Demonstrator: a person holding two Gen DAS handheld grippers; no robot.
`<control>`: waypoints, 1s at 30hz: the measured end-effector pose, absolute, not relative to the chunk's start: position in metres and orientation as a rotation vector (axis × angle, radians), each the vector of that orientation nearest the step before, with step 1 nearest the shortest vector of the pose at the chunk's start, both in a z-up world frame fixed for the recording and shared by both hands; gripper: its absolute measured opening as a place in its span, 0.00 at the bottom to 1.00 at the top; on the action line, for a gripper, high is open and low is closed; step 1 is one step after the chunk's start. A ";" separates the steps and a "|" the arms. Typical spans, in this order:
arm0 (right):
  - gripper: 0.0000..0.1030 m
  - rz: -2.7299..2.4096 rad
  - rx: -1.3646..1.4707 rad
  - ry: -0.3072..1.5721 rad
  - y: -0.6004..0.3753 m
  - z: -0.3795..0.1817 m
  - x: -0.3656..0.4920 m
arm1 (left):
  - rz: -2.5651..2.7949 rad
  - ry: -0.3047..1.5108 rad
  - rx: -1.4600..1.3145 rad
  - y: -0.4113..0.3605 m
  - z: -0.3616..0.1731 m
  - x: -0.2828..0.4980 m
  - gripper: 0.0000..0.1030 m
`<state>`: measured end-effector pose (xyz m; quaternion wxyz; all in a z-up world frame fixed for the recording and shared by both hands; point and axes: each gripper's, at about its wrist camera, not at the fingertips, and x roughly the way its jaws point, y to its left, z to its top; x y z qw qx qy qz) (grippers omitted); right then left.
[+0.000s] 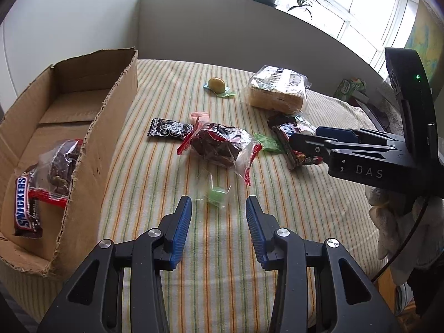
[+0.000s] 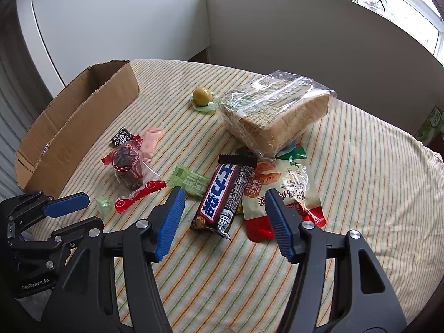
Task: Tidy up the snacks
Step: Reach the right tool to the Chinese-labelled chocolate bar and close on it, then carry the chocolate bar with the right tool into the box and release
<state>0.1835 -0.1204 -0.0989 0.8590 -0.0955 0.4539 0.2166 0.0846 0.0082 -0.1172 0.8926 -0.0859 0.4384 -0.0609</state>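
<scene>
Snickers bar [image 1: 26, 206] lies in the box [image 1: 91, 149] at frame left, its white "SNICKERS" lettering running top to bottom. A second bar [image 2: 222, 197] at centre of the right view bears Chinese characters, its long axis running from near to far. Both left gripper [image 1: 218, 216] and right gripper [image 2: 223, 216] gape wide, empty; the right body reads "DAS".

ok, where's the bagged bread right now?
The bagged bread lies on the striped cloth at the far side, right of the round yellow-green candy and beyond the chocolate bar in the right wrist view.
</scene>
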 end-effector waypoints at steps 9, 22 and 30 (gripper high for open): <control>0.60 0.442 -0.259 0.980 -0.108 -0.111 0.192 | -0.120 0.921 -0.172 0.006 -0.124 0.094 0.38; 0.33 0.448 -0.302 0.988 -0.103 -0.113 0.191 | -0.115 0.912 -0.173 0.007 -0.127 0.096 0.22; 0.32 0.446 -0.270 0.985 -0.115 -0.108 0.179 | -0.133 0.892 -0.195 0.007 -0.119 0.087 0.22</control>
